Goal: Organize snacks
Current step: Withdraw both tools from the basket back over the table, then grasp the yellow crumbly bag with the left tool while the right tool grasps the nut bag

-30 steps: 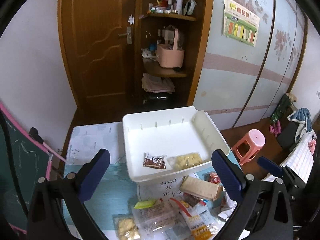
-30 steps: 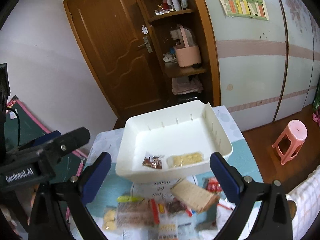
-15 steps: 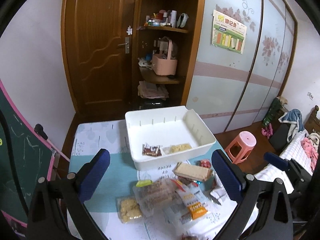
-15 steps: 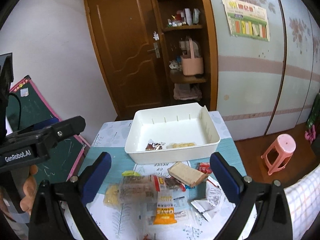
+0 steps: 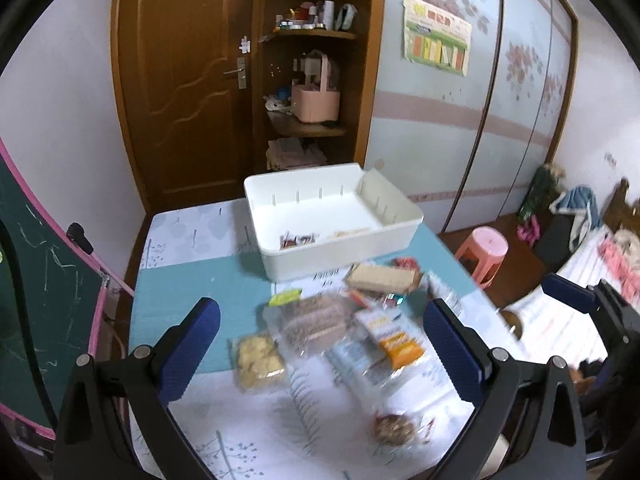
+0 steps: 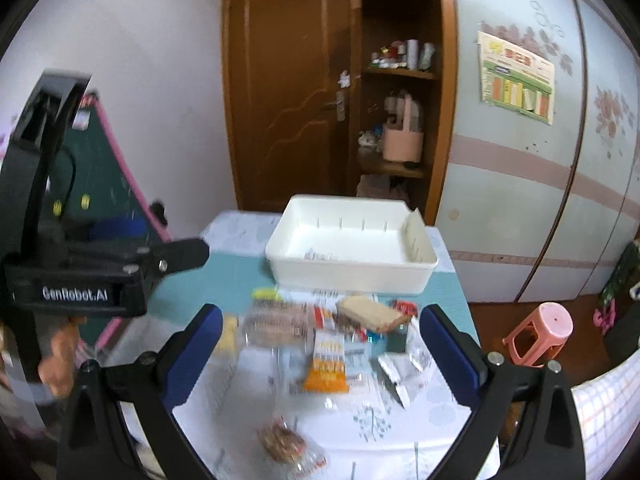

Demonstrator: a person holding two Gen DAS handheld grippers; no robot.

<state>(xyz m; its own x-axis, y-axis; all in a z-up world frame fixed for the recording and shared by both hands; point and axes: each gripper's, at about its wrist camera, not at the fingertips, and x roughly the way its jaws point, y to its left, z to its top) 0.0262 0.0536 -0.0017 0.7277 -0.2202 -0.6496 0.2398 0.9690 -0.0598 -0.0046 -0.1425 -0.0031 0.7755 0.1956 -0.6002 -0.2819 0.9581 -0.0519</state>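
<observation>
So both claws are just hanging over the near end of the table (image 5: 180, 280) with nothing in them. The left claw (image 5: 320, 344) has its blue textured pads spread wide, and the right claw (image 6: 320, 340) is spread wide too, on black plastic arms.

The snacks are mostly crinkly clear or glossy wrappers in a loose pile on the near half of the table. There's a flat pack of pale yellow cookies (image 5: 258, 360), squarish, on the left edge of the pile. Beside it is a see-through pack of brown wafers (image 5: 316, 320), with its long axis running roughly left to right. An orange and white packet (image 6: 327, 360) lies with its long side pointing away from the camera, toward the bin. A tan sandwich-style cracker block (image 6: 372, 314) sits tilted on top of other wrappers just in front of the bin. One round brown cookie pack (image 6: 286, 442) sits alone near the table's front edge.

The white plastic bin (image 5: 336, 256) is rectangular with smooth walls and slots along the inside, at the far end of the table. A couple of small packets are already inside at its front wall.

The table has a teal and white printed cloth. Behind it are a brown wooden door (image 5: 180, 80), corner shelves and a pink plastic stool (image 6: 540, 332) on the wooden floor.
</observation>
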